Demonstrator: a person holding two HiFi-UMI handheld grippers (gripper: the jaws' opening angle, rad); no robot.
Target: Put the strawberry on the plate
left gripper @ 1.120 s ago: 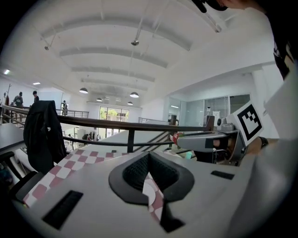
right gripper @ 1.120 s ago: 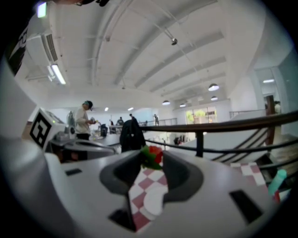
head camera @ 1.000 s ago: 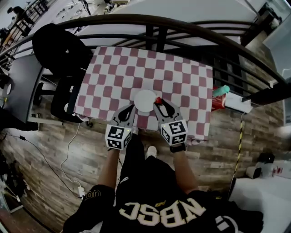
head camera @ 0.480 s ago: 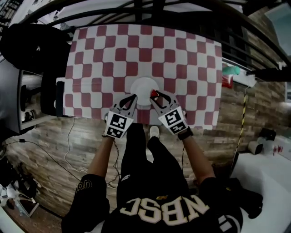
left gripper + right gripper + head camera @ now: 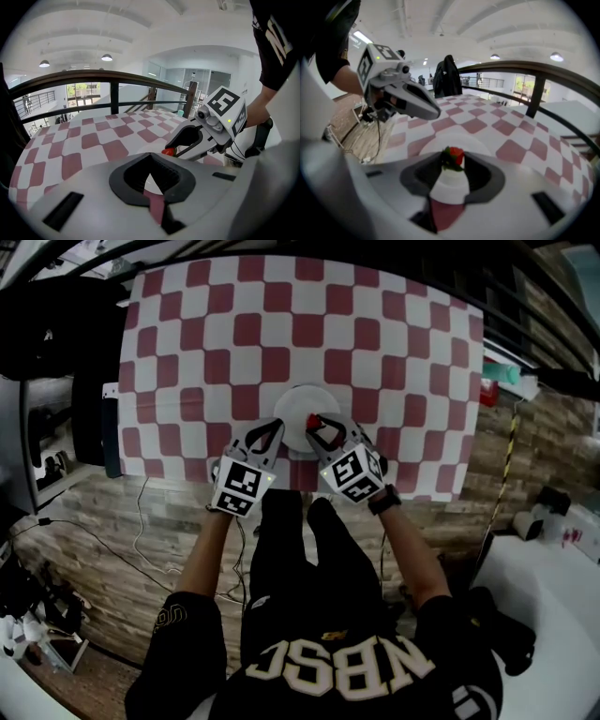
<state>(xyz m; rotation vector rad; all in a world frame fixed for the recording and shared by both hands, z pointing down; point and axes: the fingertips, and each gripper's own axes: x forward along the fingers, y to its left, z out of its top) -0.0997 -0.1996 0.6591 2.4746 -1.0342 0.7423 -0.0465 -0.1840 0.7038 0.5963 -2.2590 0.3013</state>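
A small red strawberry (image 5: 314, 421) with green leaves is pinched at the tips of my right gripper (image 5: 317, 427), which is shut on it. It hangs over the near right part of the white plate (image 5: 298, 405), which sits near the front edge of the checkered table. In the right gripper view the strawberry (image 5: 454, 157) stands between the jaws with the plate (image 5: 440, 143) just beyond. My left gripper (image 5: 274, 426) hovers at the plate's near left edge, its jaws together and holding nothing. The left gripper view shows the right gripper (image 5: 169, 153) carrying the strawberry (image 5: 168, 151).
The red-and-white checkered cloth (image 5: 281, 324) covers the table. A dark chair with black clothing (image 5: 47, 334) stands at the left. A red and teal item (image 5: 492, 385) lies past the table's right edge. A dark railing (image 5: 93, 77) runs behind the table. The floor is wooden (image 5: 141, 549).
Both grippers have moved forward toward the plate. The strawberry has gone from beside the plate's right edge to above its near right part. The head camera now looks more directly down on the table.
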